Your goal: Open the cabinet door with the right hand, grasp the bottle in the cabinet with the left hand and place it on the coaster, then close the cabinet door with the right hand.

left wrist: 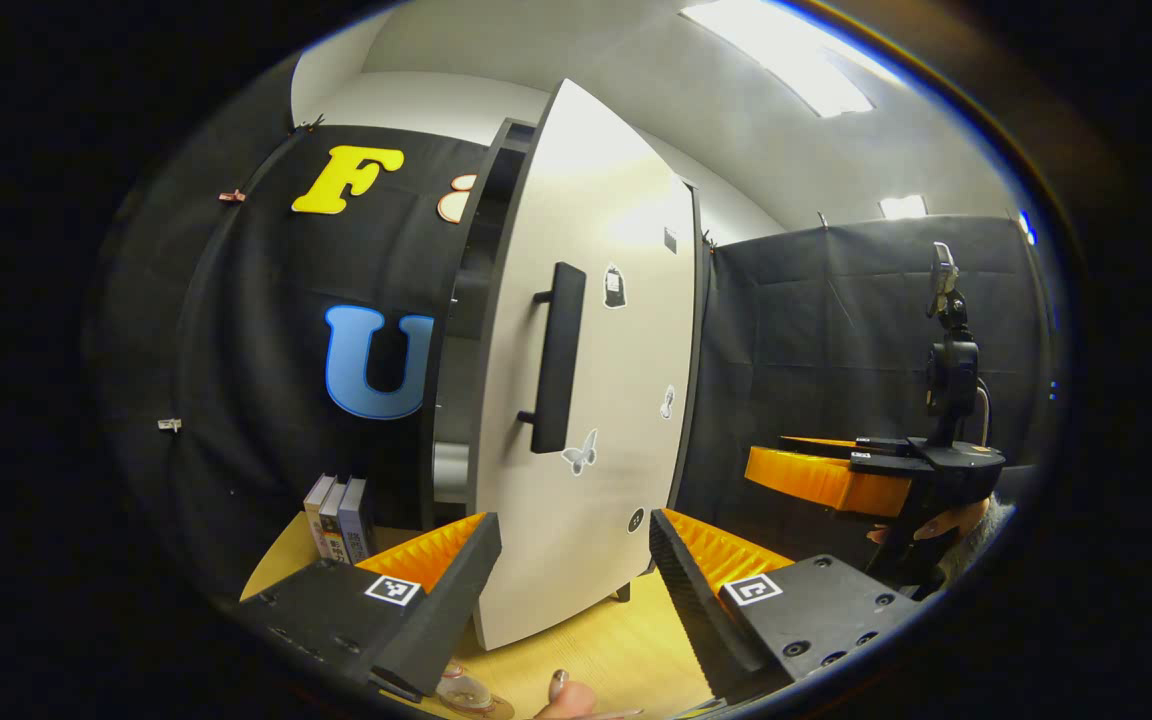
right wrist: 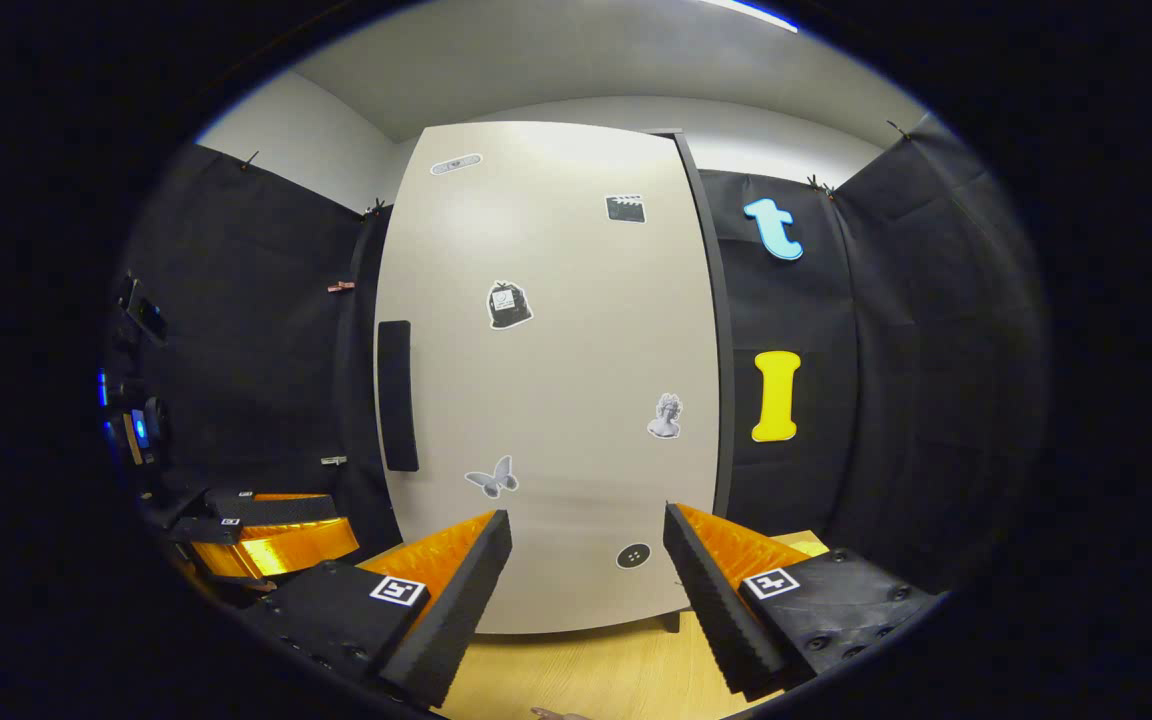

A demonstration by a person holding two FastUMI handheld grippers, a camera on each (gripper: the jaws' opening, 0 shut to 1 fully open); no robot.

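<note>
The cabinet's white door (left wrist: pixel 596 380) stands ajar, its black handle (left wrist: pixel 556 360) facing me and a dark gap (left wrist: pixel 471 300) open on the left. A pale grey shape (left wrist: pixel 451 470) sits low in that gap; I cannot tell what it is. My left gripper (left wrist: pixel 571 575) is open in front of the door, holding nothing. A clear round thing on a tan disc (left wrist: pixel 471 693) is cut off at the bottom edge. In the right gripper view the door (right wrist: pixel 546 380) faces me, handle (right wrist: pixel 396 395) on its left. My right gripper (right wrist: pixel 586 580) is open and apart from the door.
Several books (left wrist: pixel 338 520) stand left of the cabinet on the wooden table (left wrist: pixel 616 650). The right gripper (left wrist: pixel 796 465), held by a hand (left wrist: pixel 936 530), hovers right of the door. The left gripper (right wrist: pixel 261 530) shows low left. A fingertip (left wrist: pixel 558 686) rests at the table's near edge.
</note>
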